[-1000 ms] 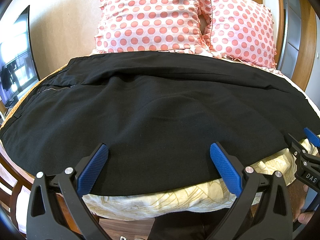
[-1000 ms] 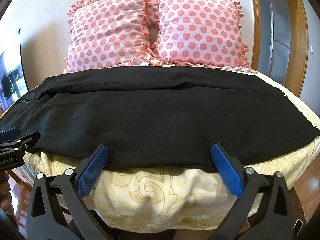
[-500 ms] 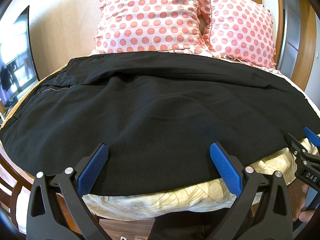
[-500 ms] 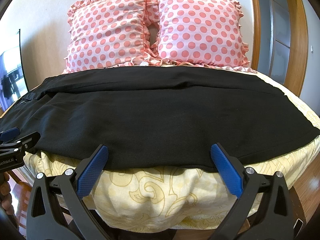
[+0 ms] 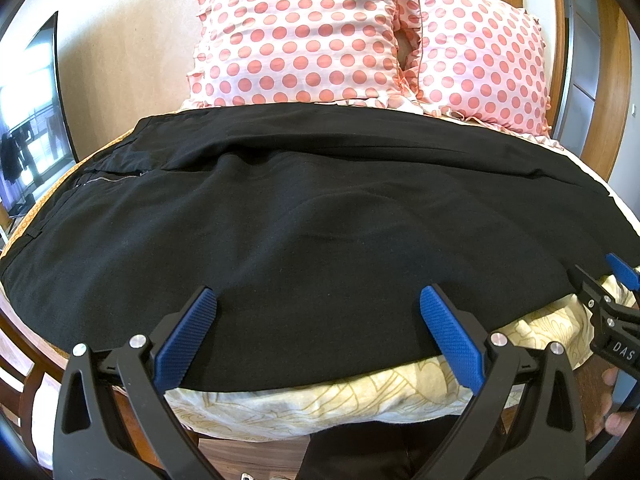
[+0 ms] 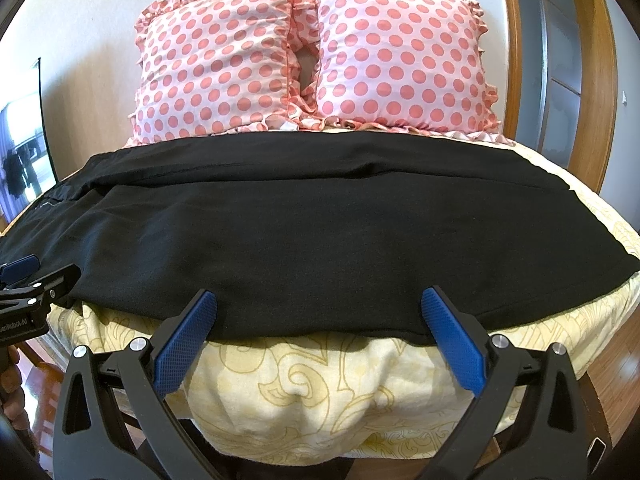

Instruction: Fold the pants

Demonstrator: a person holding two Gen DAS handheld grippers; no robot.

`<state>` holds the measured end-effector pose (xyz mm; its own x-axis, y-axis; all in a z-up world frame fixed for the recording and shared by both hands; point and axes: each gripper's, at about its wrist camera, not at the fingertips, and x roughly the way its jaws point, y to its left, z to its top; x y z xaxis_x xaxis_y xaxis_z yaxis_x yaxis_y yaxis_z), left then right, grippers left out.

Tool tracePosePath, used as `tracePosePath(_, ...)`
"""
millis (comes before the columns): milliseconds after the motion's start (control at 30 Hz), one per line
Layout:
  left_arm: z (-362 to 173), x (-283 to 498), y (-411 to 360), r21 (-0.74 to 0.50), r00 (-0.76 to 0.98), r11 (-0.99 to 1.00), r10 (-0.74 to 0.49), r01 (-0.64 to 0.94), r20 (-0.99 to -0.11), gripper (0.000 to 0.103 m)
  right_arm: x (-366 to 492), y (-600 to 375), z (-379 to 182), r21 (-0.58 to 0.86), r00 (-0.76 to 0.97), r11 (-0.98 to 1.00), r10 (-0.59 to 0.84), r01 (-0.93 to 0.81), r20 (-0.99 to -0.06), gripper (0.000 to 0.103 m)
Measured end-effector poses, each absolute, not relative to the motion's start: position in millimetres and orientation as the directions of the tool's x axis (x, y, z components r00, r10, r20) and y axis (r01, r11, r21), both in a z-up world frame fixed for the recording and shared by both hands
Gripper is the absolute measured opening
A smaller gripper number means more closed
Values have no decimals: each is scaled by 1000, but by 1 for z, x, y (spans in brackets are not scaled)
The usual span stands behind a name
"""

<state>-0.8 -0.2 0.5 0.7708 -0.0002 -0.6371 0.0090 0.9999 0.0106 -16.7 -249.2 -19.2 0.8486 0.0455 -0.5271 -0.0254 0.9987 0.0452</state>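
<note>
**A:** Nothing's moved vs 1 s ago: both grippers parked at the bed's [image 6: 320, 392] near edge, pants [image 5: 304, 232] unchanged.

**B:** Jaws?

**A:** Left gripper [image 5: 318, 332] jaws spread wide, over the near hem, holding nothing. Right gripper [image 6: 320, 332] same, spread, at the hem line.

**B:** Step?

**A:** Looks like pre-grasp for the first fold. Next move prob needs both to drop, pinch the near edge, then lift it twd the pillows [image 6: 312, 60].

**B:** Pants cond?

**A:** Black, spread flat across the bed, waistband + zipper [image 5: 108, 178] on the left, legs running right. One long crease along the far side, otherwise smooth.
</note>
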Motion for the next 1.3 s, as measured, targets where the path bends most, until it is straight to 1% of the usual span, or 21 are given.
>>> tracePosePath(100,13,-1,-6,2,750,999,-24,34,-661,101,-11,-257,-16,78,831,996,77,-41,-551,102)
tracePosePath(167,17,3,3,-17,743,1000,-27,22,-669,101,-2,-274,-3,113,840,993,72,-12,-539,102)
tracePosePath(267,29,7,19,-65,770,998,-34,-9,-637,101,29,-325,27,179,862,980,18,84,-506,102)
tracePosePath(333,40,16,28,-100,789,995,-39,-28,-613,101,50,-350,42,213,864,968,-9,134,-503,102)
tracePosePath(433,52,26,34,-107,806,993,-30,-42,-591,101,107,-399,61,255,829,933,-73,253,-555,102)
tracePosePath(500,59,32,32,-91,824,995,-23,-35,-565,101,153,-430,63,281,786,897,-108,341,-609,102)
tracePosePath(567,63,34,30,-70,840,997,-15,-28,-543,101,197,-457,59,296,736,857,-133,421,-663,90)
tracePosePath(600,64,36,28,-59,846,998,-11,-24,-534,101,217,-468,55,291,711,841,-147,456,-688,78)
tracePosePath(633,66,38,27,-50,851,999,-13,-16,-525,101,235,-476,51,281,684,827,-161,487,-711,70)
tracePosePath(733,65,45,23,-34,855,999,-22,5,-519,101,290,-496,35,245,610,793,-192,558,-769,58)
tracePosePath(867,56,56,20,-15,839,1000,-13,5,-544,101,330,-507,16,156,525,762,-268,628,-808,52)
tracePosePath(933,52,62,20,-15,830,1000,-7,-1,-558,101,336,-510,4,101,470,745,-304,659,-829,37)
tracePosePath(967,50,64,21,-20,826,1000,-8,-3,-564,101,332,-511,1,99,478,736,-324,669,-817,34)
tracePosePath(1000,49,64,21,-24,825,1000,-12,-2,-565,101,327,-512,0,94,483,732,-342,675,-806,26)
tracePosePath(1067,47,66,21,-37,821,999,-25,4,-571,101,314,-516,-2,139,525,731,-330,668,-785,18)
tracePosePath(1100,46,67,20,-42,819,999,-29,7,-574,101,307,-521,-4,176,548,727,-313,664,-776,11)
tracePosePath(1133,45,67,20,-47,814,999,-35,9,-580,101,303,-526,-5,207,567,725,-294,657,-769,8)
tracePosePath(1167,44,67,20,-54,810,998,-41,12,-585,101,294,-533,-7,282,611,721,-240,632,-754,5)
tracePosePath(1233,43,64,21,-67,808,998,-50,13,-587,101,281,-543,-7,374,659,704,-178,604,-730,3)
tracePosePath(1300,45,59,24,-80,811,997,-52,7,-583,101,257,-546,4,457,736,700,-145,548,-661,2)
